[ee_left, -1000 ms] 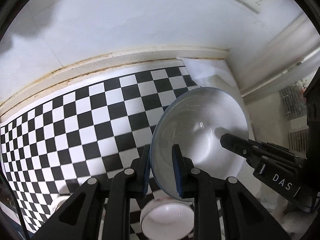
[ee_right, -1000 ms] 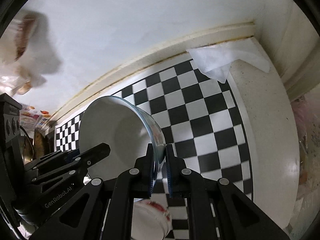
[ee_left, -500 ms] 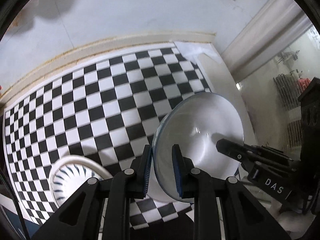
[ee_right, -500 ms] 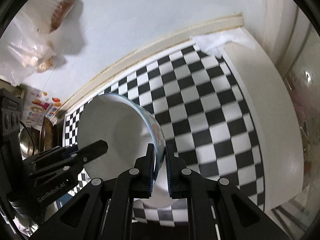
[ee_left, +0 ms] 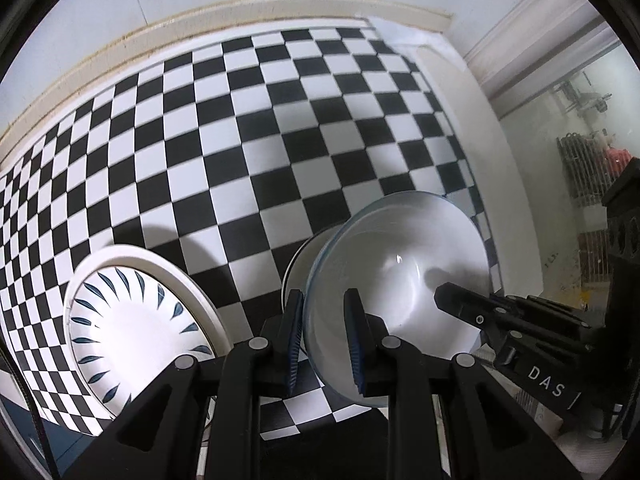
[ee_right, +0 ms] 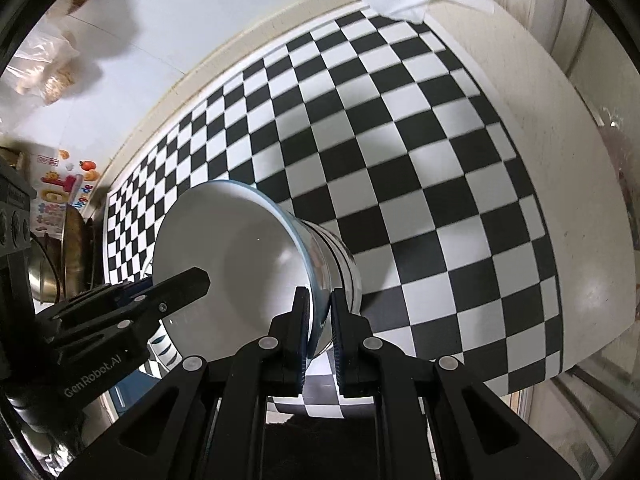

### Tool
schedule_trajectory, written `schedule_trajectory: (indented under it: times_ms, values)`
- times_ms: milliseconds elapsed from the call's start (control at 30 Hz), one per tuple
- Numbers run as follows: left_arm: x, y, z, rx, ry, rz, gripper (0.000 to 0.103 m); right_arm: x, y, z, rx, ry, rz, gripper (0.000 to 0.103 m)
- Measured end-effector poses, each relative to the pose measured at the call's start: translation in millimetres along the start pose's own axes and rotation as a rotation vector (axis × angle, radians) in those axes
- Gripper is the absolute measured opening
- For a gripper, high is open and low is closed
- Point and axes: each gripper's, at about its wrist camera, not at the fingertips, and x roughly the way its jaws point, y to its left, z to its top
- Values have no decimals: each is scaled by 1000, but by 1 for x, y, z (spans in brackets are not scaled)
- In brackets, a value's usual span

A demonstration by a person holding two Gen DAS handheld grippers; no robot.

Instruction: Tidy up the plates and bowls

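A white bowl with a blue rim is held tilted above the checkered cloth, gripped by both grippers on opposite sides of its rim. My left gripper is shut on its near rim. My right gripper is shut on the other rim; the bowl fills that view's left centre. Under it stands another white bowl, also showing in the left wrist view. A white plate with blue leaf marks lies to the left.
The black-and-white checkered cloth covers a white table against a white wall. A crumpled white cloth lies at the far corner. Metal pans and packages stand at the left.
Both grippers have pulled back and tipped downward with the bowl held between them. More of the table shows now, with the leaf-marked plate and the bowl underneath fully in view.
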Motion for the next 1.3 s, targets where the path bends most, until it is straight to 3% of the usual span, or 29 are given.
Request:
schedule_trajectory:
  times_ms: [700, 1300]
  values:
    - [26, 9, 0, -8, 51, 23, 18, 25, 4, 5, -10, 66, -40, 12]
    - [12, 9, -5, -7, 16, 42, 18, 20, 3, 6, -15, 72, -44, 13]
